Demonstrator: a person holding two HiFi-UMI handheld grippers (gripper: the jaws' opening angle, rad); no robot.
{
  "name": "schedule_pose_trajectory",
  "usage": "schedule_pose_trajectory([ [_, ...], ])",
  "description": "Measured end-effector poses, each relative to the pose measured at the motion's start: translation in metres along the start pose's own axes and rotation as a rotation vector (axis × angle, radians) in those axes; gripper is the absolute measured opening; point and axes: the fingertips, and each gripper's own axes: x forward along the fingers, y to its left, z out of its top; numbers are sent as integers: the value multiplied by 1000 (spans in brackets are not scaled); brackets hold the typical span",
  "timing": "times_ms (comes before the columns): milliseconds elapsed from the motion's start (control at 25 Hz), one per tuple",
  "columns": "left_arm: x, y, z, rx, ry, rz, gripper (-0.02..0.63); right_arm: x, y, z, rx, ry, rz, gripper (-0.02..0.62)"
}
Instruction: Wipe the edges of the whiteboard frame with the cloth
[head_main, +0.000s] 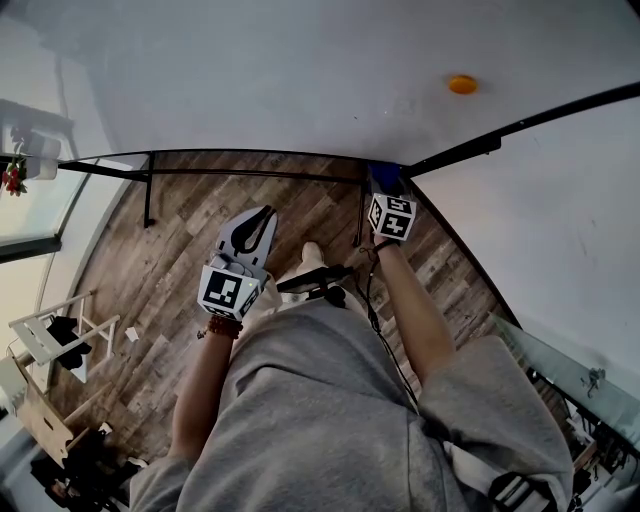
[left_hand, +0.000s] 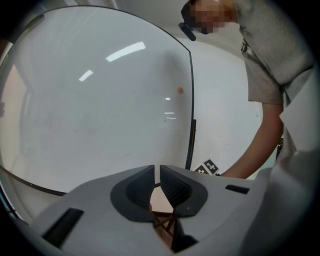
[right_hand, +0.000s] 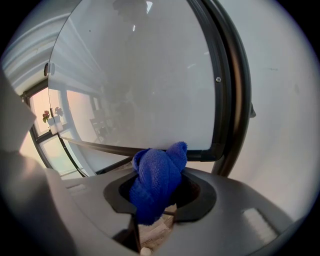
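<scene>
The whiteboard (head_main: 300, 70) stands in front of me, with a thin black frame (head_main: 250, 174) along its lower edge and up its right side. A small orange magnet (head_main: 462, 84) sticks to its face. My right gripper (head_main: 386, 184) is shut on a bunched blue cloth (right_hand: 157, 180), which sits right at the frame's lower right corner (right_hand: 220, 150); whether it touches is unclear. The cloth (head_main: 384, 177) also shows in the head view. My left gripper (head_main: 262, 216) hangs lower, off the board over the floor, jaws shut on nothing. The left gripper view shows the frame's right edge (left_hand: 191, 125).
Wood-plank floor (head_main: 170, 260) lies below the board. A black stand leg (head_main: 148, 190) drops from the frame at left. A white rack (head_main: 50, 335) and clutter sit at the lower left, a glass-edged surface (head_main: 570, 370) at the right. A black object (head_main: 320, 280) lies near my feet.
</scene>
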Motion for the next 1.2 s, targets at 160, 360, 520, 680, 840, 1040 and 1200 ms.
schedule_pose_trajectory([
  [160,-1,5,-1,-4,4,5,38,1,5,0,12,5,5,147],
  [360,-2,10,2,-1,2,2,37,3,11,0,15,8,13,147],
  [520,-3,17,0,-2,3,8,35,7,21,0,12,11,33,147],
  [680,-7,23,2,-6,-3,21,35,9,31,-1,10,15,42,147],
  [840,-12,31,2,-11,-6,33,35,12,41,0,17,16,55,147],
  [1040,-21,39,-1,-22,-3,54,35,15,54,1,31,20,65,147],
  [1200,-27,45,-3,-27,0,64,35,18,64,0,40,23,79,147],
])
